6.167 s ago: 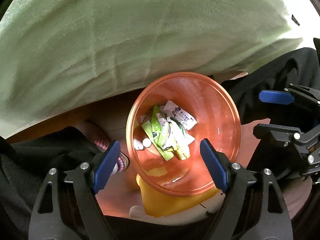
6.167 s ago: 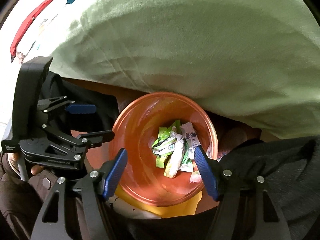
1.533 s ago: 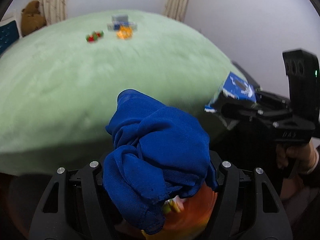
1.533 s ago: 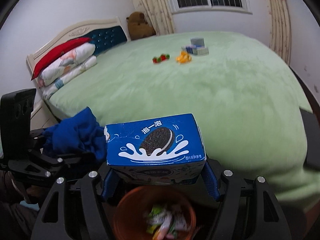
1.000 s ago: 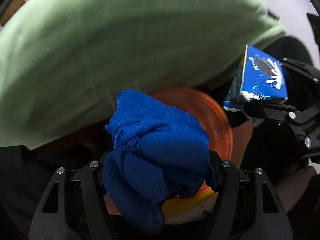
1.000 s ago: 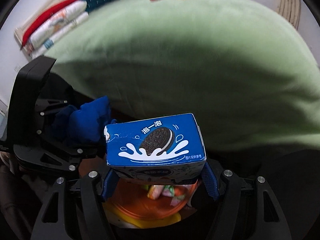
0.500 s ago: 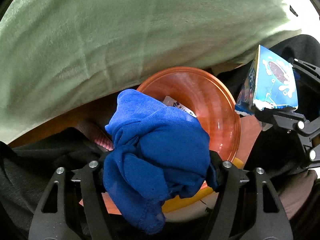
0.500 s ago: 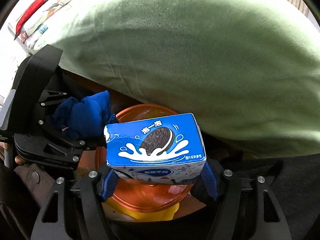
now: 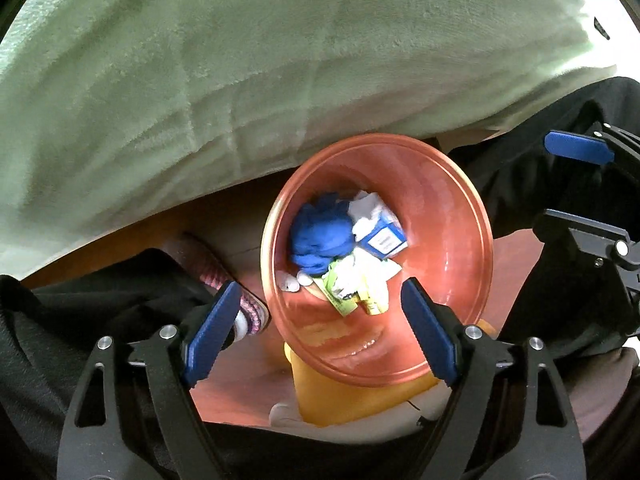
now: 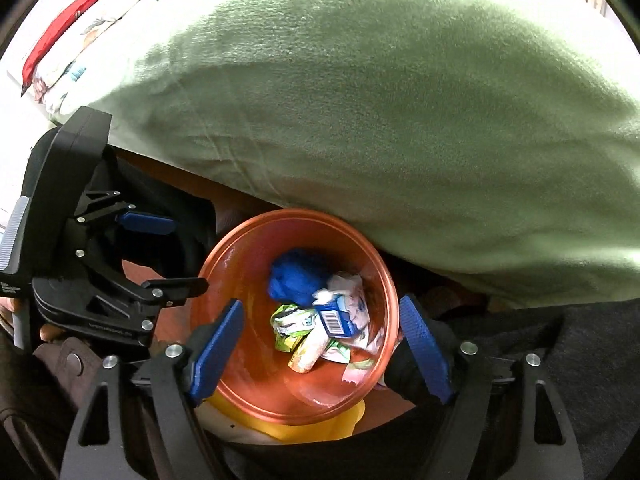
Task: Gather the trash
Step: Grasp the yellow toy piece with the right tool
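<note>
An orange trash bin (image 9: 452,200) (image 10: 240,264) stands on the floor below the bed edge. Inside it lie a crumpled blue cloth (image 9: 320,236) (image 10: 294,276), a blue cookie box (image 9: 382,236) (image 10: 338,318) and several green and white wrappers (image 9: 356,284) (image 10: 296,326). My left gripper (image 9: 318,332) is open and empty above the bin's near rim; it also shows in the right wrist view (image 10: 156,248). My right gripper (image 10: 320,346) is open and empty above the bin; it also shows in the left wrist view (image 9: 576,188).
A bed with a light green blanket (image 9: 260,60) (image 10: 380,100) overhangs the bin at the back. Pillows (image 10: 80,28) lie at its head. A foot in a pink striped sock (image 9: 224,280) stands left of the bin. Dark trousers (image 9: 80,312) flank both sides.
Both grippers have opened. The blue cloth has dropped from my left gripper and the cookie box from my right gripper, and both now lie in the bin.
</note>
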`<act>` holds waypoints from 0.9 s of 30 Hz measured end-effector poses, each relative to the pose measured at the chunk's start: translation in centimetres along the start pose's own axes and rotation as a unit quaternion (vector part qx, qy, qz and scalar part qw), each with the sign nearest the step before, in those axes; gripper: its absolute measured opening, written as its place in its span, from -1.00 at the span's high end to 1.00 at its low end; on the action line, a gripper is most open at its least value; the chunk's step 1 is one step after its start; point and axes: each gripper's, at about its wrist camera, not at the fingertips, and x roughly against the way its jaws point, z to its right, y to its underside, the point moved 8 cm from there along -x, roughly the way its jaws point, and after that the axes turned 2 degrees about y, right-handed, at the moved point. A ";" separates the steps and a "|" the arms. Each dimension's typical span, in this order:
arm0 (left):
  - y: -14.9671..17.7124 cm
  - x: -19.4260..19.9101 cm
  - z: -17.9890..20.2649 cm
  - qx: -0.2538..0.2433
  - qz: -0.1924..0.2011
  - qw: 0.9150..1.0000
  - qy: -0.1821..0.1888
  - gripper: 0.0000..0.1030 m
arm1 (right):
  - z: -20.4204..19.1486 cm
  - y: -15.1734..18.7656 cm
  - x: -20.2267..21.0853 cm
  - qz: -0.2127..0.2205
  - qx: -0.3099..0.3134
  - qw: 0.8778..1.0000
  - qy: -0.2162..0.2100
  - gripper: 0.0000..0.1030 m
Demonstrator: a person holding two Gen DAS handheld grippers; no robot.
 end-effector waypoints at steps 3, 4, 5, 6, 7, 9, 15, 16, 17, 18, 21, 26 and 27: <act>0.0 0.3 0.0 0.000 0.006 1.000 -0.006 -0.56 | 0.2 -0.2 0.6 0.011 -0.008 1.000 -0.006 -0.51; 0.0 0.5 0.0 -0.001 0.009 1.000 -0.009 -0.56 | 0.3 -0.3 1.1 0.016 -0.011 1.000 -0.009 -0.52; 0.0 0.7 -0.1 -0.002 0.013 1.000 -0.013 -0.56 | 0.3 -0.5 1.6 0.025 -0.015 0.999 -0.015 -0.52; 0.1 1.1 0.0 -0.005 0.017 1.000 -0.017 -0.56 | 0.4 -0.8 2.3 0.040 -0.021 0.999 -0.022 -0.54; 0.0 1.5 0.0 -0.008 0.023 0.999 -0.022 -0.56 | 0.5 -1.2 3.1 0.055 -0.024 0.998 -0.027 -0.56; -0.4 2.5 0.0 -0.015 0.039 0.999 -0.027 -0.56 | 0.5 -2.1 4.5 0.085 -0.026 0.995 -0.035 -0.59; -2.6 9.3 -0.6 -0.014 0.145 0.989 0.008 -0.57 | 1.4 -6.1 10.7 0.224 -0.010 0.974 -0.026 -0.82; -3.1 10.6 -1.0 -0.010 0.167 0.986 0.010 -0.61 | 1.7 -7.1 11.4 0.239 -0.011 0.971 -0.020 -0.88; -3.5 11.7 -1.4 -0.006 0.186 0.983 0.010 -0.70 | 1.9 -7.7 11.7 0.246 -0.013 0.969 -0.018 -0.89; -4.0 13.0 -1.9 0.000 0.208 0.978 0.009 -0.74 | 2.2 -8.4 12.0 0.253 -0.015 0.967 -0.016 -0.89; -5.5 16.1 -3.5 0.020 0.264 0.964 0.001 -0.79 | 2.7 -10.7 12.9 0.278 -0.020 0.960 -0.014 -0.89; -8.9 19.1 -6.4 0.055 0.316 0.947 -0.023 -0.80 | 3.3 -15.6 14.1 0.314 -0.016 0.949 -0.002 -0.89; -9.6 19.5 -6.8 0.056 0.322 0.945 -0.029 -0.80 | 3.5 -16.4 14.2 0.318 -0.015 0.948 0.000 -0.89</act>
